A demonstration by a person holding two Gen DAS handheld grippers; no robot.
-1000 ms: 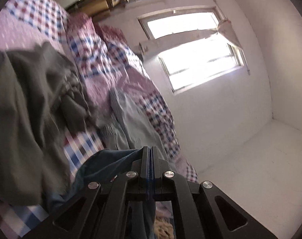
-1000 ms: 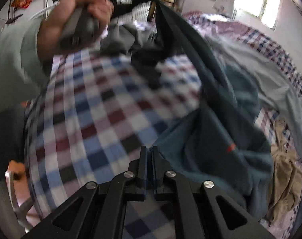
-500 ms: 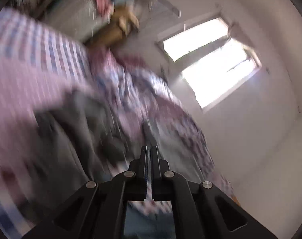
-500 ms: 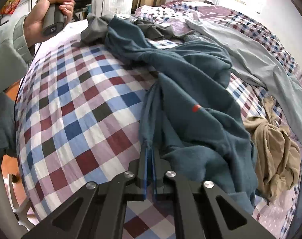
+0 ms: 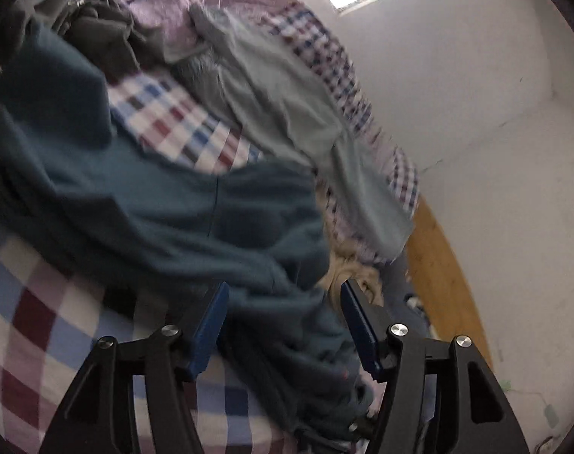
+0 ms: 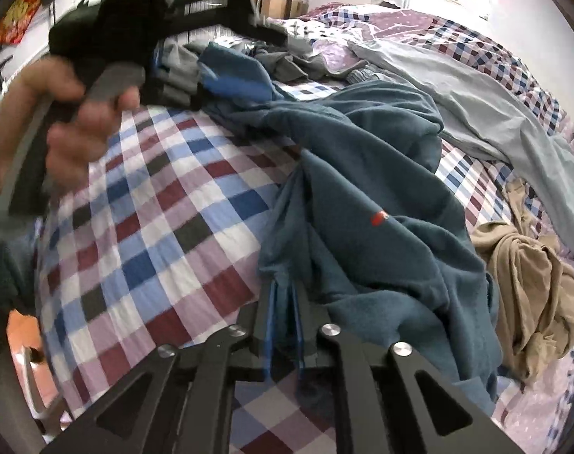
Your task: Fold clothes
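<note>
Left wrist view: The left hand-held gripper (image 5: 283, 302) stood wide open, its blue pads clear of any cloth, pointed down at the bed (image 5: 41, 325) from above. The teal garment (image 5: 166, 204) lay crumpled across the checked bedcover, running from 10 o'clock down to the gap between the jaws at 6 o'clock. No fold was evident in it. A grey-green garment (image 5: 287, 113) sprawled unfolded toward 2 o'clock, a dark grey garment (image 5: 105, 34) lay bunched at 11 o'clock, and a tan garment (image 5: 347, 265) showed just past the right pad.

Right wrist view: The right hand-held gripper (image 6: 283, 302) was nearly closed, with an edge of the teal garment (image 6: 381, 189) pinched between its pads, low over the bed (image 6: 154, 227). The garment spread rumpled from 12 o'clock to 4 o'clock, a small red tag on it. At 10 o'clock a hand (image 6: 64, 121) held the other gripper's handle, raised above the bedcover; that part was motion-blurred. The tan garment (image 6: 529, 287) sat heaped at 4 o'clock.

Assessment: folding appeared at an early stage; the teal garment still needed spreading flat, and all other items remained untouched.
</note>
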